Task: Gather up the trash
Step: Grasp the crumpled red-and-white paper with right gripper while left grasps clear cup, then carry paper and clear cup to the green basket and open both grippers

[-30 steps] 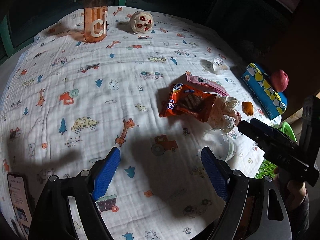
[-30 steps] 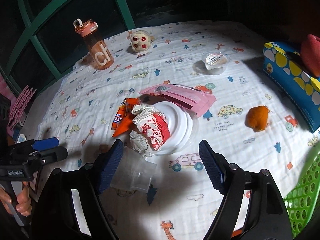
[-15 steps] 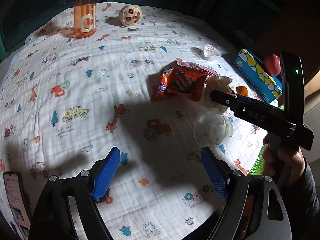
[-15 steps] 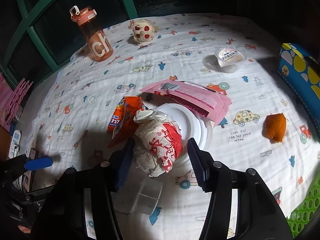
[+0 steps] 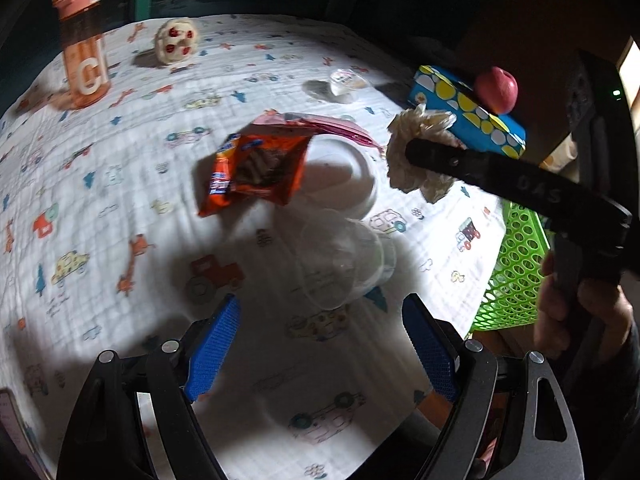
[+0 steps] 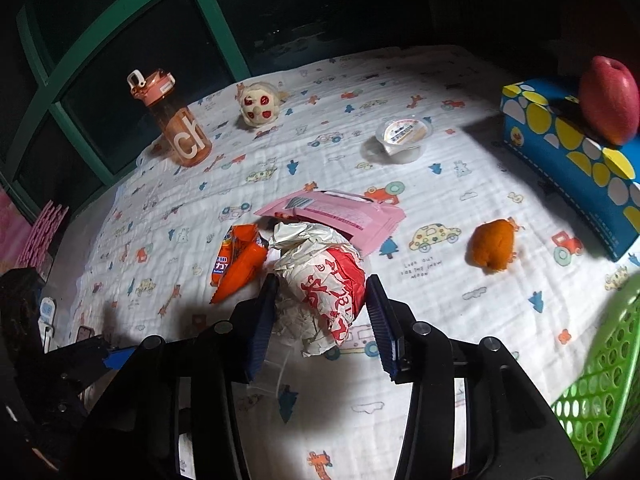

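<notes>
R gripper (image 6: 320,316) is clamped on the crumpled red-and-white paper wrapper (image 6: 320,280), pads pressing both sides, wrapper lifted off the white plastic lid (image 5: 340,176). L gripper (image 5: 320,344) hangs wide open w/ nothing between its pads, above the clear plastic cup (image 5: 344,256), which lies on its side and is hard to make out vs the printed cloth (image 5: 120,160). Orange snack bag (image 5: 256,172) overlaps the lid's edge. Green mesh basket (image 6: 600,392) is cut off at the frame edge.
</notes>
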`<state>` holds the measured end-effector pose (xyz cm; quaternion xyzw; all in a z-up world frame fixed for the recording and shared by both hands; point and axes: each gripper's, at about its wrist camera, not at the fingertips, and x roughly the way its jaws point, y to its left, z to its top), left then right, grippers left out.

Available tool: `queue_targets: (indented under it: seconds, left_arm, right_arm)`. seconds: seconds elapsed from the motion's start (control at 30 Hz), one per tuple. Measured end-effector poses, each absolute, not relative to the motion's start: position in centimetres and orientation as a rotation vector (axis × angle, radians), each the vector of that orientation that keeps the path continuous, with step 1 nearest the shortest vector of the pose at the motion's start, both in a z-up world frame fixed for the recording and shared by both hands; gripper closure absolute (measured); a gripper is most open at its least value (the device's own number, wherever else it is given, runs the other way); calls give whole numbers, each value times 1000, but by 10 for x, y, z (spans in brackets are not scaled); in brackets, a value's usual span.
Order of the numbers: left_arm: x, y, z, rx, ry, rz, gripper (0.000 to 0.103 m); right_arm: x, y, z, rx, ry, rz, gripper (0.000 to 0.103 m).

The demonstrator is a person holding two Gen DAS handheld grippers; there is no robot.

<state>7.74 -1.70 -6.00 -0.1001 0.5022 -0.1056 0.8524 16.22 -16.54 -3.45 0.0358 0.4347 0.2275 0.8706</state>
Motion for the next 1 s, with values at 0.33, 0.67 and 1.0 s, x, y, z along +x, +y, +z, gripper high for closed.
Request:
queue_targets:
  seconds: [0.33,0.67,1.0]
  left_arm:
    - [106,-55,-74,-166,1058,-278,30]
    - [119,-61,-89,-201,1093,-272,69]
    - [109,-62,-67,-226,1053,-317,86]
  right_arm:
    - [135,-219,-14,139,852,386,58]
    - [109,-269,-9,184,833,285,58]
    - [88,-316,-13,212,823,175,58]
